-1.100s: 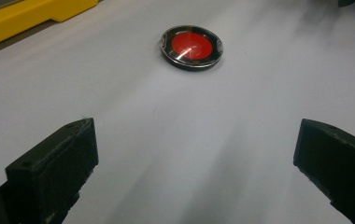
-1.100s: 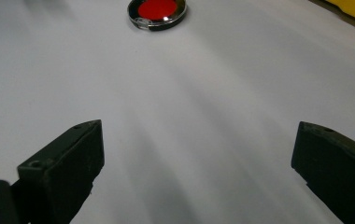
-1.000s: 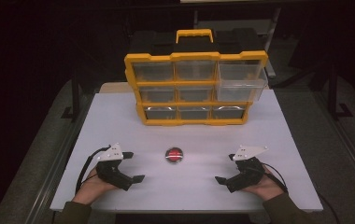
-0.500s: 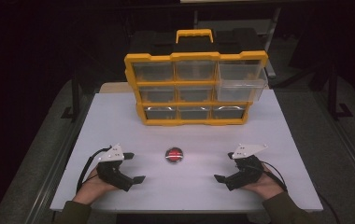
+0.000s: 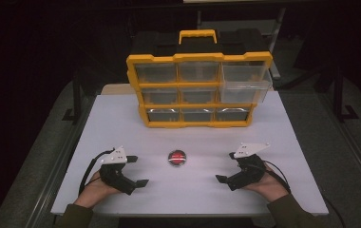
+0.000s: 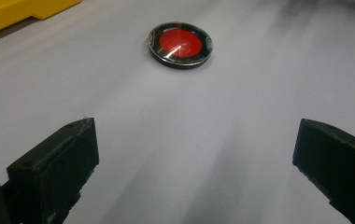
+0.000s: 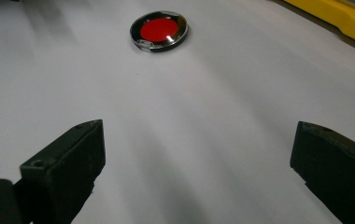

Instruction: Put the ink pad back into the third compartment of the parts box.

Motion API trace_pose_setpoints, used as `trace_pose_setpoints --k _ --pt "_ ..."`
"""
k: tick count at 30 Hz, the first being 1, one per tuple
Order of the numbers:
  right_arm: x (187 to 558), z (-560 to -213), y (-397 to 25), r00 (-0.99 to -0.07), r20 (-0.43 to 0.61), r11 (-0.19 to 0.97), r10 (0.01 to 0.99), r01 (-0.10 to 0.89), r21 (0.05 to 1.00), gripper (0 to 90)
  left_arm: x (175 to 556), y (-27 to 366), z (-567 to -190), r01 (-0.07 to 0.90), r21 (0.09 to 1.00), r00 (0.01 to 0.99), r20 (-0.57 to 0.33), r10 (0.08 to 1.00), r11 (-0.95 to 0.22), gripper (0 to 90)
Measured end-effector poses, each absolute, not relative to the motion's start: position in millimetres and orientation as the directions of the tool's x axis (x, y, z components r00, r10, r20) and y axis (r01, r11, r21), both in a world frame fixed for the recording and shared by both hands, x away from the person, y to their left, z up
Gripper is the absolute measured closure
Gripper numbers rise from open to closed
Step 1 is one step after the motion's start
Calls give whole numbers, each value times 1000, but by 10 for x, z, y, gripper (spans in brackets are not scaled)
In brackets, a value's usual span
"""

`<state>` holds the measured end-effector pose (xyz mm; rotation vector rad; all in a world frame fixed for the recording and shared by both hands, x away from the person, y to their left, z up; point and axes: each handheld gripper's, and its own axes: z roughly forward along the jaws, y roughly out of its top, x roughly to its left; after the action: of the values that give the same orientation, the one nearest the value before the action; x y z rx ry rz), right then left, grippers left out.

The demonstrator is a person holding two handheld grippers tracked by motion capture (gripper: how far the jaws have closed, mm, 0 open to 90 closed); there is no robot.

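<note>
Red and round, the little disc (image 5: 176, 157) sits flat on the white table (image 5: 121, 123), right between my two hands. Almost nothing has changed since a second ago: the disc lies in the same spot, and my left gripper (image 5: 132, 173) has stayed put. My right gripper (image 5: 228, 169) has only slid a tiny bit, still low by the near edge. So I think the job has not really started, and I have yet to reach for the disc. Both sets of jaws are wide open and hold nothing. From my left gripper (image 6: 192, 172) I see the disc (image 6: 180, 45) well ahead of the jaws, a bit left of the middle of the gap. From my right gripper (image 7: 196, 170) the disc (image 7: 159, 31) is also well ahead, and again a bit left. Behind it stands the yellow drawer box (image 5: 198, 90), with one drawer (image 5: 244, 90) on the right pulled out.
</note>
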<state>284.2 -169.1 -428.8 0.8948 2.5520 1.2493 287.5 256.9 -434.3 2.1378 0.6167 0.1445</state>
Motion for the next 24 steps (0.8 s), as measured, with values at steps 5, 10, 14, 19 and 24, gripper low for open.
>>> trace_pose_setpoints --k 5,10,14,19,24 --pt "2865 -4283 -1650 -811 113 474 574 441 762 26 2881 2599 -4348 382 787 867 -122 483 -485 0" --pt "2898 -4278 -1584 -819 110 485 563 435 759 26 2873 2613 -4341 384 789 863 -122 490 -480 0" --pt "2934 -4268 -1540 -821 114 485 559 435 759 26 2869 2620 -4337 381 791 862 -118 493 -478 0" --pt "2983 -4249 -1473 -829 112 492 548 428 758 26 2864 2622 -4331 381 796 858 -116 500 -471 0" --pt "3032 -4239 -1412 -833 110 499 542 424 755 27 2866 2634 -4336 387 796 856 -122 502 -466 0"
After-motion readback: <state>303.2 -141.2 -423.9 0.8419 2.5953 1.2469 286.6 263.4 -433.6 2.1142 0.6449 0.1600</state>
